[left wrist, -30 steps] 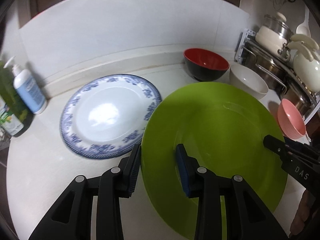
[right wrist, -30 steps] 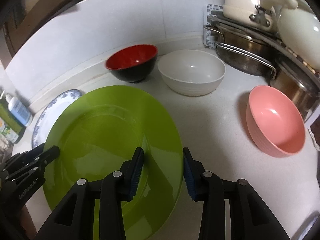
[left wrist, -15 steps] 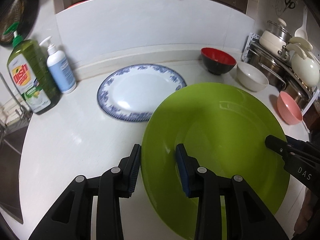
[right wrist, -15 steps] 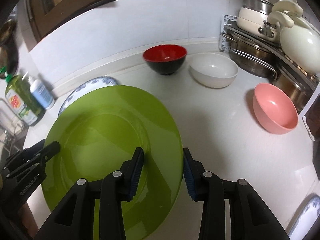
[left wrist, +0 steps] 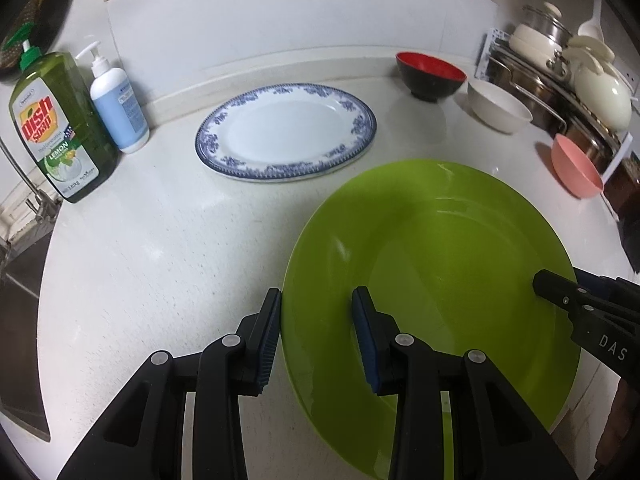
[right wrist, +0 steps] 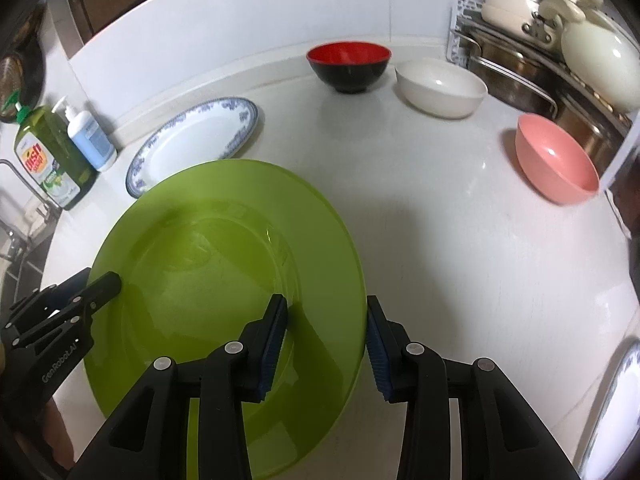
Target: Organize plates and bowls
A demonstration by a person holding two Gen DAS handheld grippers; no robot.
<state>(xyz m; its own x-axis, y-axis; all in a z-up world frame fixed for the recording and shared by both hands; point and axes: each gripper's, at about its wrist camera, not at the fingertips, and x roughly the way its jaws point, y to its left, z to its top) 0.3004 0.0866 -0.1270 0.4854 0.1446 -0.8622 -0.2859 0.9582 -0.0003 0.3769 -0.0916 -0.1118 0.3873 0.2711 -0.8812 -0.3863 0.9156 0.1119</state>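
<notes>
A large green plate (left wrist: 440, 260) (right wrist: 208, 260) is held off the white counter by both grippers. My left gripper (left wrist: 316, 336) is shut on its left rim, one pad outside the edge and one on the inner face. On the opposite rim my right gripper (right wrist: 326, 340) is shut the same way. Beyond it a blue-patterned white plate (left wrist: 286, 132) (right wrist: 192, 140) lies flat on the counter. A red-and-black bowl (right wrist: 348, 64), a white bowl (right wrist: 440, 88) and a pink bowl (right wrist: 556, 160) stand at the back right.
A green dish soap bottle (left wrist: 56, 128) and a white pump bottle (left wrist: 116, 108) stand at the back left, with a sink (left wrist: 16, 240) beside them. A rack of pots (left wrist: 560, 76) fills the right corner. Another patterned plate's edge (right wrist: 616, 400) shows at the right.
Both grippers have drawn back from the wall with the green plate still between them. The patterned plate and bowls now look farther off, and the soap bottles have come into view.
</notes>
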